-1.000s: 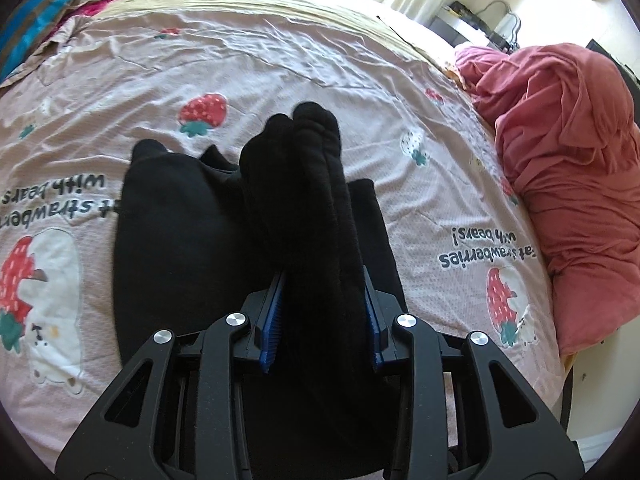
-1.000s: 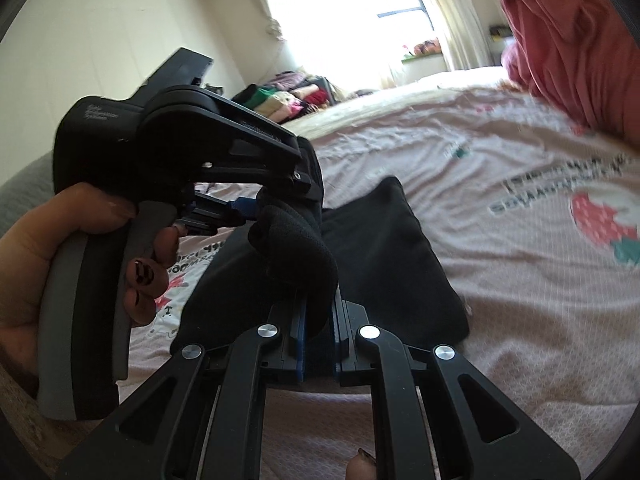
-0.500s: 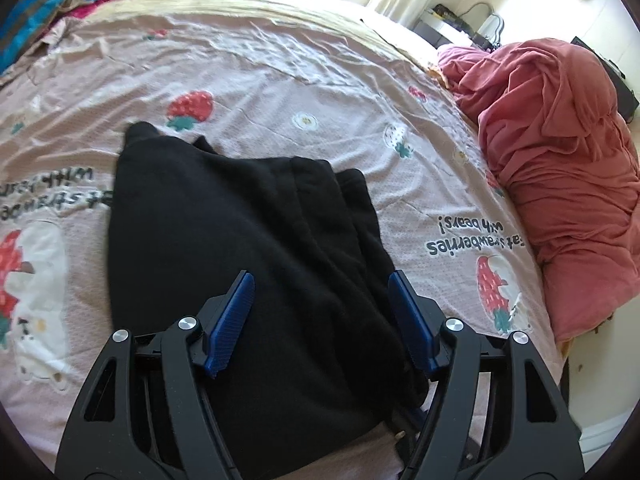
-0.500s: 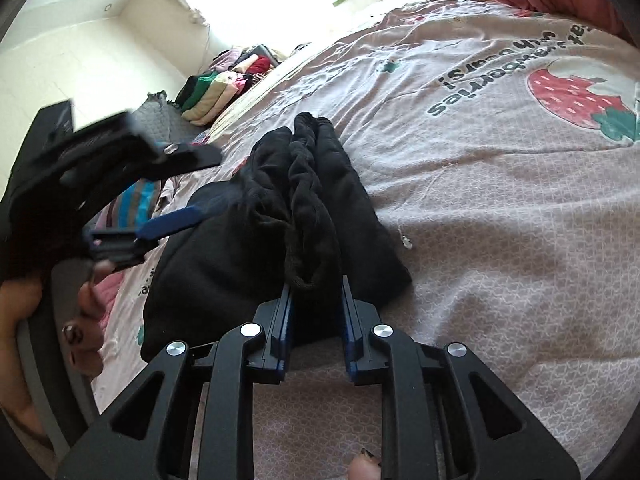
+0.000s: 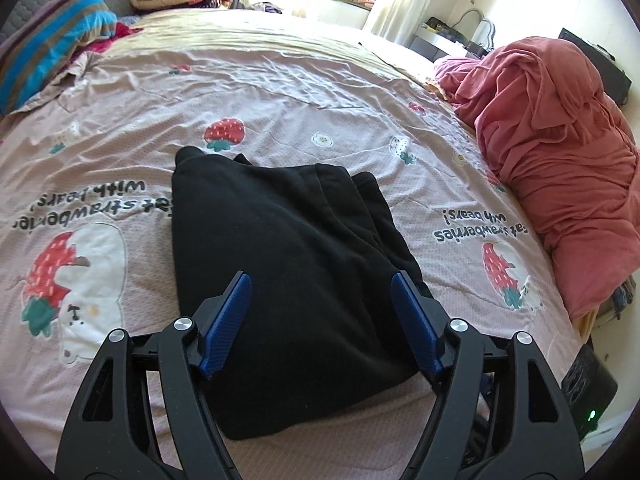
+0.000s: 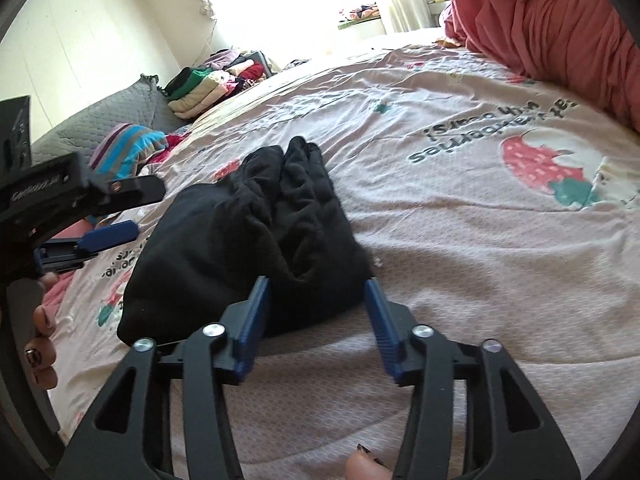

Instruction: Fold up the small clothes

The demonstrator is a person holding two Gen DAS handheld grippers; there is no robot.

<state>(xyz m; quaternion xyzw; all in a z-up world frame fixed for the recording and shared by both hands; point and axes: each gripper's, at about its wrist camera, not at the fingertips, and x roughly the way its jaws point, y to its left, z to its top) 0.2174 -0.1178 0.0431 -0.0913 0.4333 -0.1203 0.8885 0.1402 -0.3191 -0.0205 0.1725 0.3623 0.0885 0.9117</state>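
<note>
Both jaws just opening, the left gripper (image 5: pixel 320 316) and right gripper (image 6: pixel 318 320) hover spread, pinching nothing, over the black garment (image 5: pixel 288 264) lying lengthwise ahead on the bed (image 5: pixel 280 92)

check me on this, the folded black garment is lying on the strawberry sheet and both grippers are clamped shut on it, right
Not quite. The black garment does lie on the strawberry sheet, but both wrist views show the left gripper and right gripper open, having just been opening, their pads clear of the cloth.
</note>
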